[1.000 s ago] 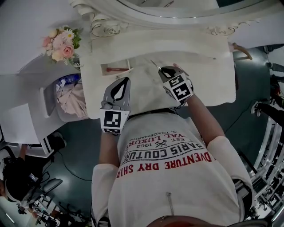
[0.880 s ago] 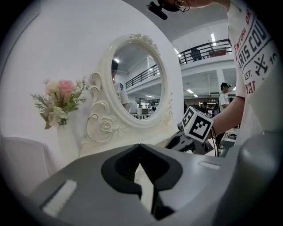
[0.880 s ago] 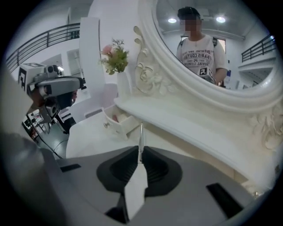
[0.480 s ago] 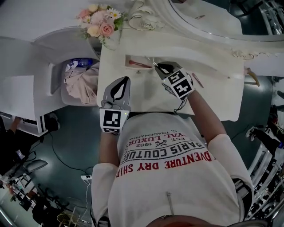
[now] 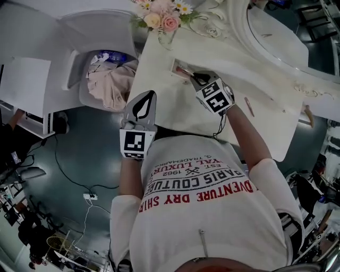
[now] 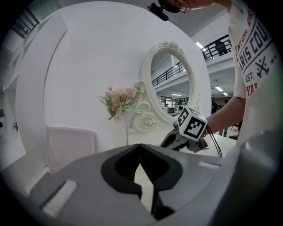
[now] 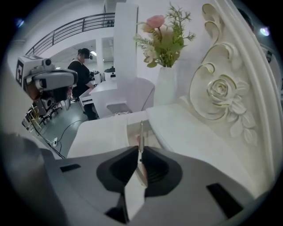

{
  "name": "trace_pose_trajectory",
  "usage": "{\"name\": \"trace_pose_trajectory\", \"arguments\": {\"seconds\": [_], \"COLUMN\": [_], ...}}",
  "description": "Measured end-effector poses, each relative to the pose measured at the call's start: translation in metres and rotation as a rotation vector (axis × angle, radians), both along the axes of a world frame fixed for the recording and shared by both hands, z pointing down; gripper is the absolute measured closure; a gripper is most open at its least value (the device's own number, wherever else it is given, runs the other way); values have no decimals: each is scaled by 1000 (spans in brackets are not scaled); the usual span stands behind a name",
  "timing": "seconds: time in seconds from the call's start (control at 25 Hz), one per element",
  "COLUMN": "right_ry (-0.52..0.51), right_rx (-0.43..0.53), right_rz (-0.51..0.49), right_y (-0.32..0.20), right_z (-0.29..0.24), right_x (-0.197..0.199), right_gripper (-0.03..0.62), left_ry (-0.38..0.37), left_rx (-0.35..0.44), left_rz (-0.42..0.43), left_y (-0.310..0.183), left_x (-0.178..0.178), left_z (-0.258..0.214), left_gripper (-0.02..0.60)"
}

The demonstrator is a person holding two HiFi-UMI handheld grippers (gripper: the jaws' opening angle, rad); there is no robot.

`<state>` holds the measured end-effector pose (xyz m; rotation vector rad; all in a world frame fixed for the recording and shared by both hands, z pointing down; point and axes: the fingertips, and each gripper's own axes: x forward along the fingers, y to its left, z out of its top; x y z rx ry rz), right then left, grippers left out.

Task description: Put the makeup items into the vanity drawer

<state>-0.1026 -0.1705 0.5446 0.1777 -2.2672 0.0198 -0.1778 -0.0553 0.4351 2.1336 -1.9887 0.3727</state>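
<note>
A small open drawer recess (image 5: 177, 68) sits in the white vanity top (image 5: 249, 79) near the flowers, with a reddish makeup item (image 5: 184, 70) lying in it. My right gripper (image 5: 194, 77) hovers just over the recess, shut on a thin metallic makeup stick (image 7: 140, 131) that points down toward the drawer (image 7: 132, 126). A pink pencil-like item (image 5: 247, 106) lies on the table to the right. My left gripper (image 5: 147, 98) hangs shut and empty off the table's front left edge. In the left gripper view its tips (image 6: 140, 152) meet, and the right gripper's marker cube (image 6: 193, 126) shows ahead.
A vase of pink and white flowers (image 5: 162, 16) stands at the table's back left beside the ornate oval mirror (image 5: 271, 32). Left of the table is a white bin with crumpled pinkish cloth (image 5: 109, 79). Cables run over the dark floor (image 5: 79, 180).
The right gripper has carried the thin stick leftward across the table and now sits over the open drawer recess. The left gripper moved along with the person, still shut and empty.
</note>
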Motion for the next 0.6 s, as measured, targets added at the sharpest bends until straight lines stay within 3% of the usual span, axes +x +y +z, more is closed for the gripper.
{"name": "trace_pose_trajectory", "arguments": {"seconds": [0.2, 0.24, 0.32, 0.6], "right_ry": [16, 4, -26, -69], "right_rx": [40, 26, -14, -46], "right_rz": [-17, -9, 19, 118], "right_y": [0, 1, 3, -4], "right_z": [0, 0, -2, -12], "right_x": [-9, -10, -10, 5], "right_gripper": [549, 548, 487, 479], "left_ry": [8, 8, 9, 9], "left_rx": [-11, -10, -6, -1], "left_rz": [-35, -38, -38, 6], "left_y": [12, 13, 14, 5], "left_x": [-10, -11, -11, -2], "left_z": [3, 3, 2, -1], "left_gripper": [574, 574, 574, 574]}}
